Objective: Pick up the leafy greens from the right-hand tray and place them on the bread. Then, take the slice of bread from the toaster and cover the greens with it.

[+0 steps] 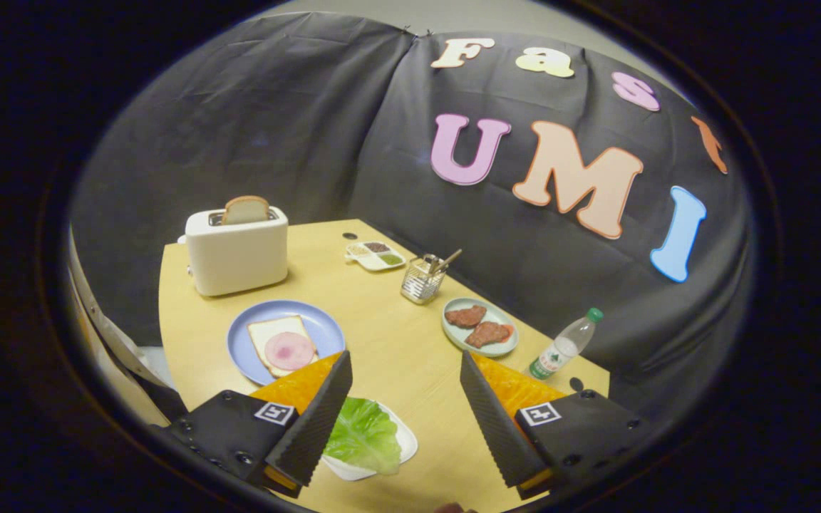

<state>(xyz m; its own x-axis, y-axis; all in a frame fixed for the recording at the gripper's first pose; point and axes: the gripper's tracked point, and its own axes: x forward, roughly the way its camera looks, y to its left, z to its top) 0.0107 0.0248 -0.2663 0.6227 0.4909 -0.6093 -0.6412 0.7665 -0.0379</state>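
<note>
Gripper view, gripper (405, 370) wide open, holding nothing, crinkled pale-green leafy greens (364, 436) on white tray (405, 443), beside one finger.

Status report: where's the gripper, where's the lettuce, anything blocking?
Gripper open, holding nothing. Lettuce on its white tray, between the fingers, by the left one. Bread with ham waiting on blue plate. Nothing blocking.

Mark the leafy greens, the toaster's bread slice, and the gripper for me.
leafy greens (364, 434), gripper view, middle of the leaf.
bread slice (245, 210), gripper view, face above the slot.
gripper (405, 370), gripper view, open, midway between fingertips.
</note>
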